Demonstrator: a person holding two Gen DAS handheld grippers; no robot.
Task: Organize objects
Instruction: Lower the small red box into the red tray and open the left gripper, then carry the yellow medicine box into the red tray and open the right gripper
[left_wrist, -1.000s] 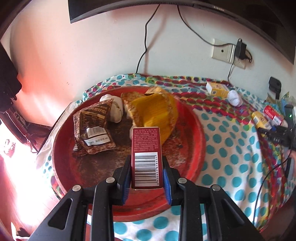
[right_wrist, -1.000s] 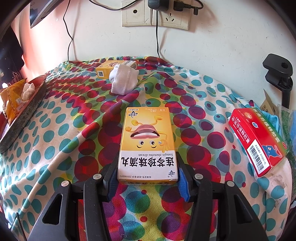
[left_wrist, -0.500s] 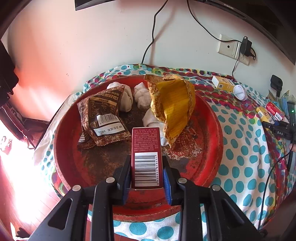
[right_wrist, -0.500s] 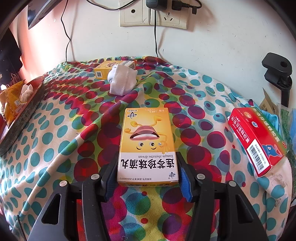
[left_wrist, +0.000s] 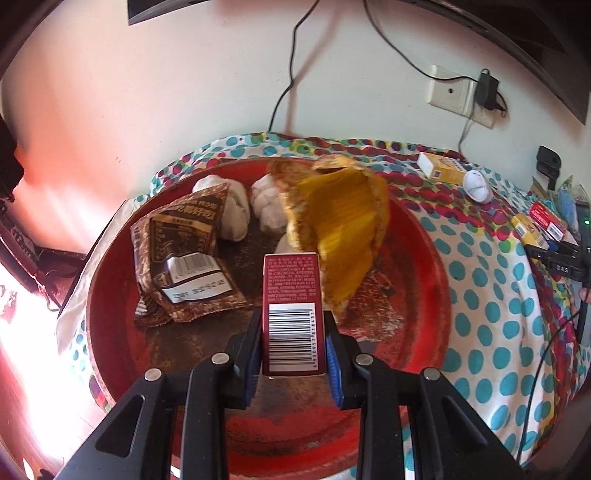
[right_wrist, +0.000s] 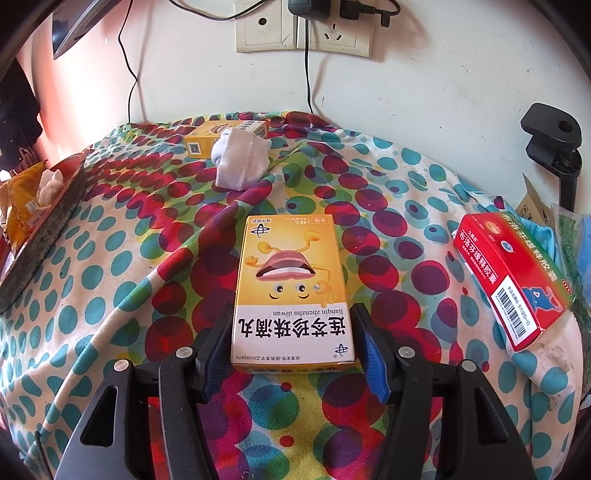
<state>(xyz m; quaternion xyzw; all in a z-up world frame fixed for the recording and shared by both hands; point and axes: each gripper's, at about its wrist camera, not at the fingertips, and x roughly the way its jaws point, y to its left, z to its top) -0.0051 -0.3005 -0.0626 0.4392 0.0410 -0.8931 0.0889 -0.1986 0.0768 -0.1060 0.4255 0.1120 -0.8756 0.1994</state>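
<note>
My left gripper (left_wrist: 293, 345) is shut on a dark red box with a barcode (left_wrist: 293, 314) and holds it over the round red tray (left_wrist: 424, 295). The tray holds a brown snack packet (left_wrist: 181, 258), a yellow bag (left_wrist: 340, 236) and white buns (left_wrist: 236, 206). My right gripper (right_wrist: 293, 354) has its jaws around a yellow medicine box (right_wrist: 291, 295) lying on the dotted tablecloth; the right pad stands slightly off the box. A red medicine box (right_wrist: 511, 277) lies to its right.
A rolled white sock (right_wrist: 240, 162) and another yellow box (right_wrist: 207, 138) lie near the wall. The tray's edge (right_wrist: 40, 236) is at the far left of the right wrist view. Wall sockets with cables (right_wrist: 306, 29) and a black clamp (right_wrist: 554, 140) are behind.
My left gripper has carried the dark red box further over the tray and higher. My right gripper's jaws have spread slightly around the yellow box, which stays on the cloth.
</note>
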